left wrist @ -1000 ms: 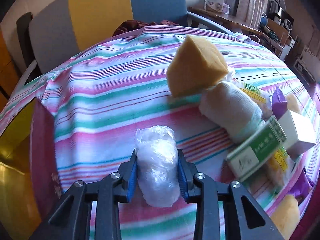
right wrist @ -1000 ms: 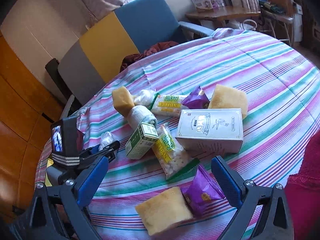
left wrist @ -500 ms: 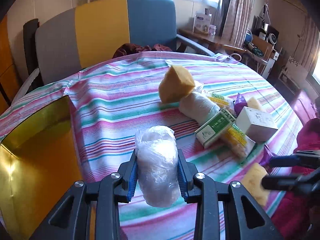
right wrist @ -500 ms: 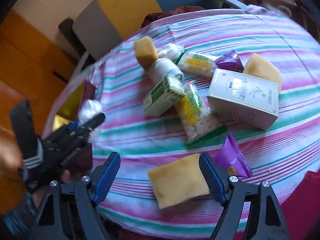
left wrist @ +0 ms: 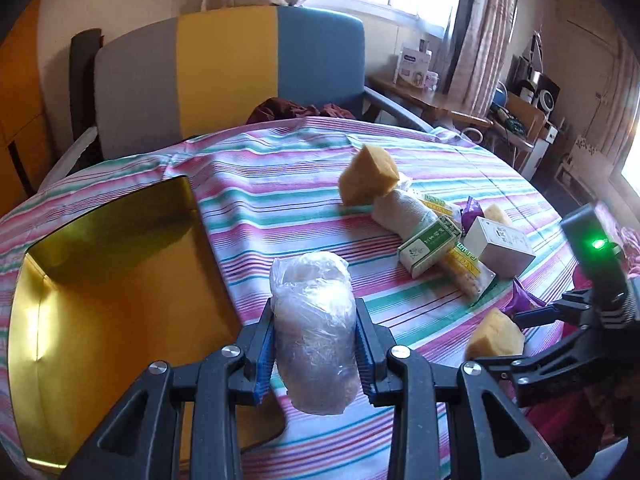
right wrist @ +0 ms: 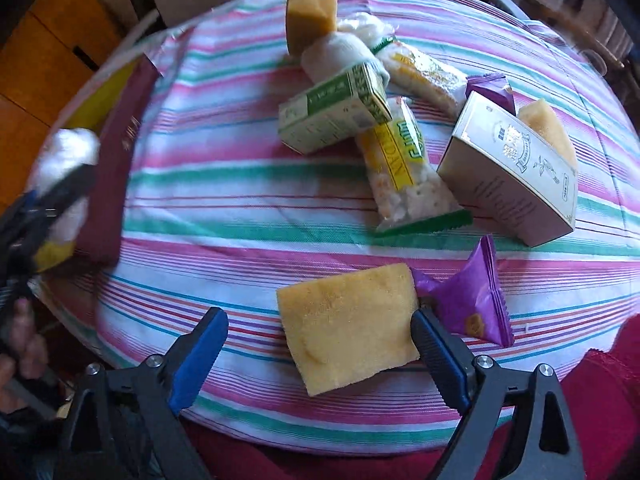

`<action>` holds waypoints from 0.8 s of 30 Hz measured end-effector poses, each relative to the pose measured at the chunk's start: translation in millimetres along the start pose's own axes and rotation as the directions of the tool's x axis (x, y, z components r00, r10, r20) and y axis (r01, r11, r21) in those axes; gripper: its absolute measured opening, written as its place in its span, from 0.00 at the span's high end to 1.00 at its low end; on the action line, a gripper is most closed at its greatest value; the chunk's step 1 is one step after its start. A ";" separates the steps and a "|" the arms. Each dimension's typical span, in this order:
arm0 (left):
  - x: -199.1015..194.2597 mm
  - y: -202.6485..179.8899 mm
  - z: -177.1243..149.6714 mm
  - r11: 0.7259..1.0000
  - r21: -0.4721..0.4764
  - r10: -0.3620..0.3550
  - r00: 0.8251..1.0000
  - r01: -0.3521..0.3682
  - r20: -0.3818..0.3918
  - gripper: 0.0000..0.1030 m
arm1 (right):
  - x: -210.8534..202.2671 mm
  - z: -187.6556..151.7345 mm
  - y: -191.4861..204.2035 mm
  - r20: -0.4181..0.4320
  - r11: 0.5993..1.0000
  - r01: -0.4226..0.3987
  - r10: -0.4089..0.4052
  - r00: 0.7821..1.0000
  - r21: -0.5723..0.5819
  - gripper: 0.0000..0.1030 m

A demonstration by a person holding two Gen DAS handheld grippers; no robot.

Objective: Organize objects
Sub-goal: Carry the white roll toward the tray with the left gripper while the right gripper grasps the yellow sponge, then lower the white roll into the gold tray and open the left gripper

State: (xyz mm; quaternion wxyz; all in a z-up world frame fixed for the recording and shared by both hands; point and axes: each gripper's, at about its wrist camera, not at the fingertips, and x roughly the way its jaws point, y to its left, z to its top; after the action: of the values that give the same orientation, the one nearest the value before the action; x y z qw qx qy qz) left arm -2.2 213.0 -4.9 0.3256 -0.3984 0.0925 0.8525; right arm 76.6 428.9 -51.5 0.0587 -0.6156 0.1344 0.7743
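Note:
My left gripper (left wrist: 316,340) is shut on a clear plastic-wrapped roll (left wrist: 314,320) and holds it above the table, beside the open gold-lined box (left wrist: 100,280) at the left. My right gripper (right wrist: 320,330) is open, its fingers on either side of a yellow sponge (right wrist: 350,326) lying near the table's front edge. A purple packet (right wrist: 472,308) lies right against that sponge. The left gripper with the roll also shows blurred in the right wrist view (right wrist: 60,184).
On the striped tablecloth (right wrist: 240,200) lie a green-and-white carton (right wrist: 332,110), a snack bag (right wrist: 400,168), a white box (right wrist: 516,172), a white cloth roll (right wrist: 336,56) and two more sponges (right wrist: 312,12). A tricolour chair (left wrist: 228,72) stands behind the table.
My left gripper has lifted the roll and pulled back left toward the gold box. My right gripper has dropped down and forward to straddle the near sponge.

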 end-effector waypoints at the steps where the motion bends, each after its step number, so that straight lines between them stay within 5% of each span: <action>1: -4.4 5.0 -2.2 1.000 -0.009 0.003 1.000 -0.003 0.005 0.67 | 2.6 0.3 1.9 -0.012 1.000 0.017 -0.017 1.000 -0.014 0.10; 6: -22.2 36.8 -10.6 0.998 -0.061 0.023 1.000 -0.022 0.015 0.67 | 10.3 0.3 10.8 -0.012 0.981 0.179 -0.180 0.984 -0.077 0.42; 16: -46.9 172.4 -22.2 0.937 -0.272 0.220 0.975 -0.220 -0.030 0.67 | 4.4 -0.7 9.1 0.065 0.977 0.200 -0.195 0.979 -0.073 0.50; 24: -18.0 251.9 2.1 0.896 -0.345 0.256 0.960 -0.278 -0.110 0.66 | -2.9 -2.4 4.9 0.114 0.982 0.178 -0.170 0.979 -0.066 0.51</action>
State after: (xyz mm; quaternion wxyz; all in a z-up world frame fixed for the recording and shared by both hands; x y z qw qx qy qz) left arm -153.3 11.0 -15.9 0.1248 -0.4606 0.0001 0.8788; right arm 78.2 423.8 -48.5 0.1101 -0.5841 0.0470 0.8028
